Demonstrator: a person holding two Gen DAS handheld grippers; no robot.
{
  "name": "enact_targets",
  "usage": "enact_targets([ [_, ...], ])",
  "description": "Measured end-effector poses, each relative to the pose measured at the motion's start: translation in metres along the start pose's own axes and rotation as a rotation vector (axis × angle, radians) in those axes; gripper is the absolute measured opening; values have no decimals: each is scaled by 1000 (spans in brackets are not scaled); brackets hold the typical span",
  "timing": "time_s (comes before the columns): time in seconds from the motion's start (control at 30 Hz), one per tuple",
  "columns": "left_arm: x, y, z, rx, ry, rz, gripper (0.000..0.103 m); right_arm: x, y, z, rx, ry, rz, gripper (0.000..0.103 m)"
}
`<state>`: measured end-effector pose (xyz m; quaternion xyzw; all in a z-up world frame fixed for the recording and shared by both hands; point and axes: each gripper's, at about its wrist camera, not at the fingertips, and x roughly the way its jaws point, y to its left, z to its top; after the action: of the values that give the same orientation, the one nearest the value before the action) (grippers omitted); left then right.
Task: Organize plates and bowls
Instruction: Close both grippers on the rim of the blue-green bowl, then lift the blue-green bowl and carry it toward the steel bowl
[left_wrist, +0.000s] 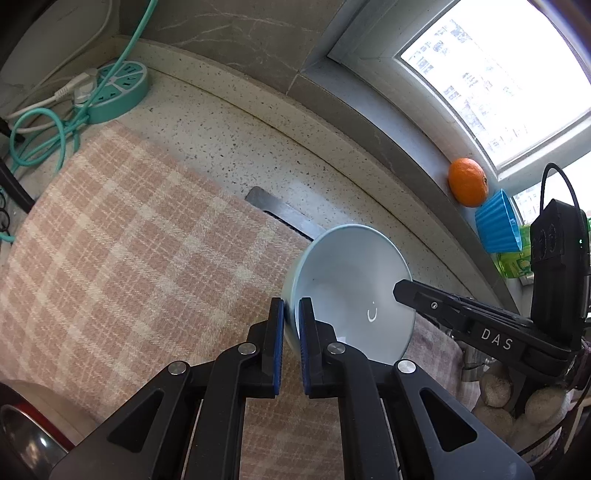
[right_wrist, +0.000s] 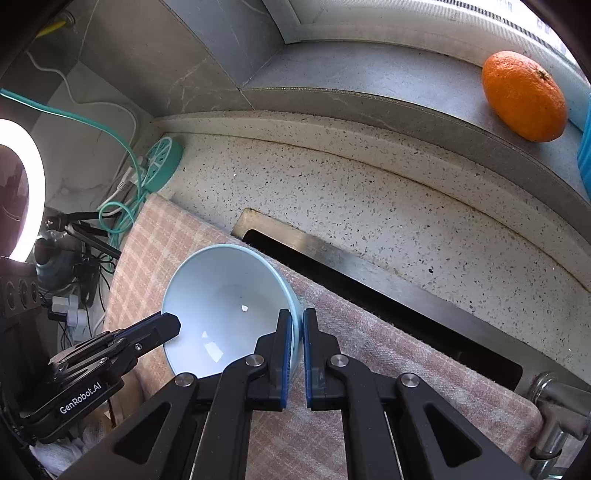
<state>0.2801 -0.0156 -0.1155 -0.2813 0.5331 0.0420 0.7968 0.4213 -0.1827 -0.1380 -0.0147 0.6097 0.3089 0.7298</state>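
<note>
A pale blue bowl (left_wrist: 351, 288) sits tilted over a pink checked cloth (left_wrist: 129, 240) on the counter. My left gripper (left_wrist: 291, 306) is shut on the bowl's left rim, with one blue pad outside the wall and one inside. From the right, my right gripper (left_wrist: 402, 290) reaches in to the opposite rim. In the right wrist view the same bowl (right_wrist: 225, 306) lies left of centre. There my right gripper (right_wrist: 297, 317) is shut on the bowl's right rim, and my left gripper (right_wrist: 170, 325) pinches the left rim.
A teal round power strip (left_wrist: 118, 88) with cables lies at the back left. An orange (left_wrist: 467, 181) and a blue ribbed cup (left_wrist: 496, 221) rest on the window sill. A metal-edged slot (right_wrist: 332, 266) runs behind the cloth, and a tap (right_wrist: 557, 398) is at the right.
</note>
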Motion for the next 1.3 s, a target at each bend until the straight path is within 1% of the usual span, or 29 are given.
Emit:
enact_targets([
  [0.3,-29,-7,-5,32,-31,-41,6,-27,10,-9,7,-28,-13,5],
  [0.77,-75,-8,-25,91,-63,-101,6,-74,39,-41,25,-89,-37,5],
  [1.07,-98,2,-40,113,-66,-120,6,-90,64,-64,26,-107,-50,5],
  [1.3,-118,25,-54,109,-76,-121,6,-89,91,-79,15,-105,-41,5],
])
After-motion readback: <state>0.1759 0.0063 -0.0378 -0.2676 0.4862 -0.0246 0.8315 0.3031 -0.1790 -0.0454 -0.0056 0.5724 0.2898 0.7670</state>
